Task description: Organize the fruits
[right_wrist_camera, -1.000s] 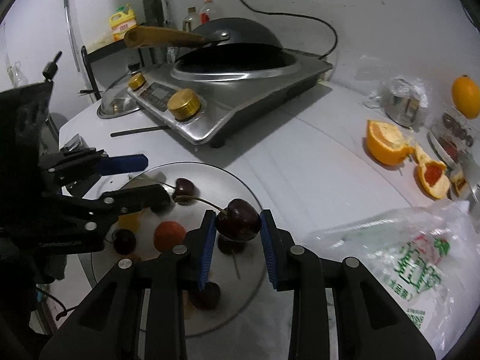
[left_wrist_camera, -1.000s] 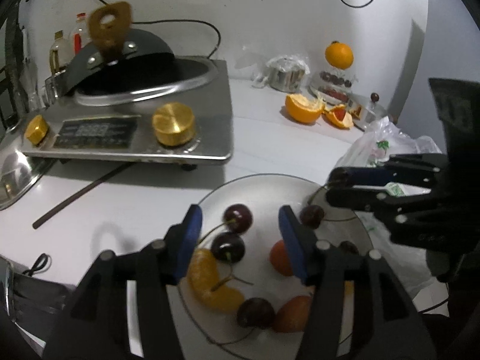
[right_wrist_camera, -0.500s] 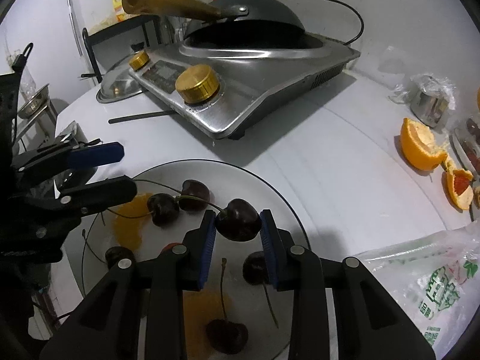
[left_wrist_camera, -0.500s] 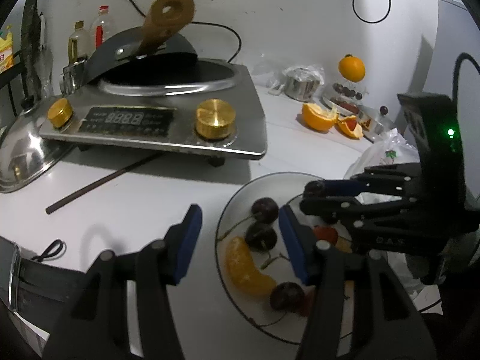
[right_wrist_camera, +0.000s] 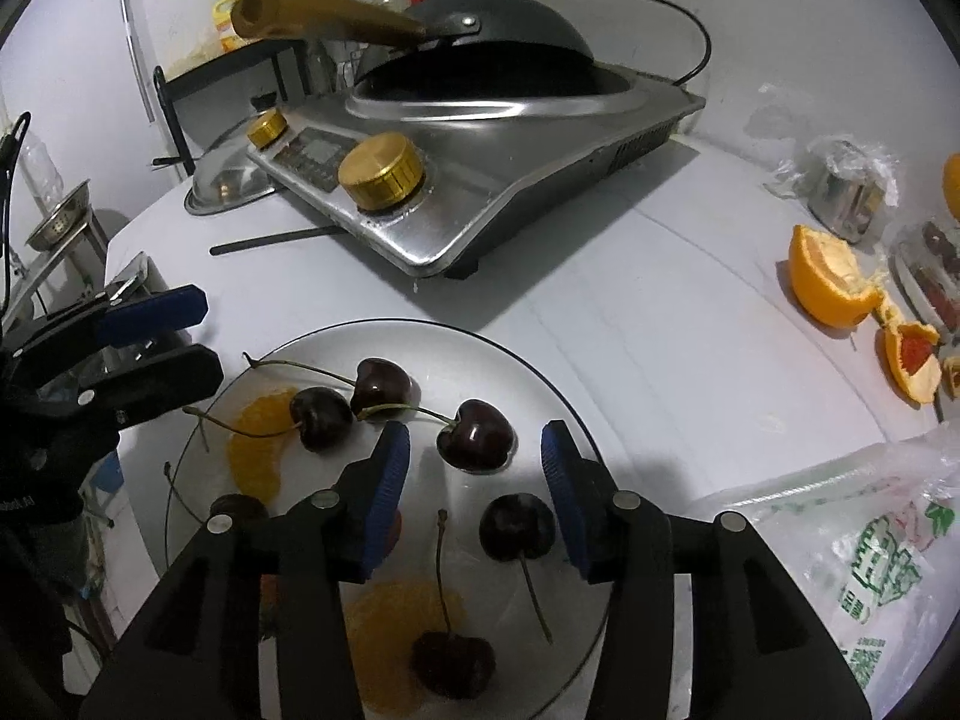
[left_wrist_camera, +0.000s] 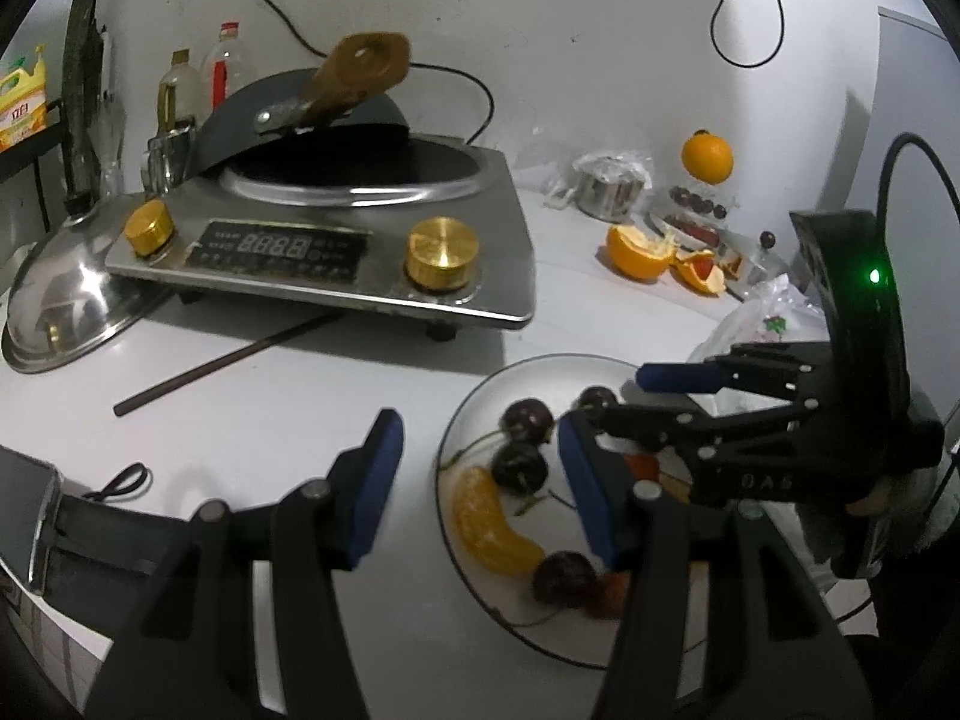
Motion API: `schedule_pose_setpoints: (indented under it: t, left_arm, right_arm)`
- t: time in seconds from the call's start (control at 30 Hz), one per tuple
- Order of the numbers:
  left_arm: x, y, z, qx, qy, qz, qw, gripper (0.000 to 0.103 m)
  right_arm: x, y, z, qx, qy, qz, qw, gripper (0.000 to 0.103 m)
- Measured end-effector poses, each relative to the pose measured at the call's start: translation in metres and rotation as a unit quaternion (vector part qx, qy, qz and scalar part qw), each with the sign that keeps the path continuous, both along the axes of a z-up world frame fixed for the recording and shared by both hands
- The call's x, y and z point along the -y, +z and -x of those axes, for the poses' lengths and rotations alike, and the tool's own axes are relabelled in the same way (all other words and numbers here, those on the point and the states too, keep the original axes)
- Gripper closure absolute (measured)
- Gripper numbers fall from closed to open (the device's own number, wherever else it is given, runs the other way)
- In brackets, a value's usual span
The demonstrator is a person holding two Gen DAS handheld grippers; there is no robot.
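Note:
A round glass plate holds several dark cherries and orange segments. My right gripper hangs low over it with its jaws opening. One stemmed cherry lies on the plate between the blue pads, and neither pad touches it. In the left wrist view the right gripper reaches in from the right over the plate. My left gripper stands open and empty above the plate's left rim, next to two cherries and an orange segment.
A steel induction cooker with a wok sits behind the plate. A metal lid and a dark stick lie to its left. Peeled orange halves, a whole orange, a metal cup and a plastic bag are at the right.
The right gripper's jaws have parted and the cherry they held now rests on the plate. The left gripper has shifted left, from over the plate's middle to its left rim.

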State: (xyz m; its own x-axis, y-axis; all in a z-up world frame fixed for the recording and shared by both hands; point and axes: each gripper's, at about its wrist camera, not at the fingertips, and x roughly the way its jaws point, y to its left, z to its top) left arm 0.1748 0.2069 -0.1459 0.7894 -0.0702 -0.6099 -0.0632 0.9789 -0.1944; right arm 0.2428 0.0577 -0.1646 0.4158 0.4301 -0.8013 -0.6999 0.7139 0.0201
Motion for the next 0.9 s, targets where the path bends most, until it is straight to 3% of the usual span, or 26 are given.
schedule_pose_setpoints:
  t: [0.13, 0.9]
  left_arm:
    - [0.008, 0.008, 0.007, 0.011, -0.002, -0.002, 0.9999, 0.034]
    - [0.082, 0.058, 0.058, 0.061, -0.035, -0.027, 0.9971, 0.033]
  right_arm:
    - [0.008, 0.011, 0.009, 0.012, -0.002, -0.006, 1.0, 0.055]
    - [0.084, 0.068, 0.08, 0.074, -0.041, -0.043, 0.995, 0.055]
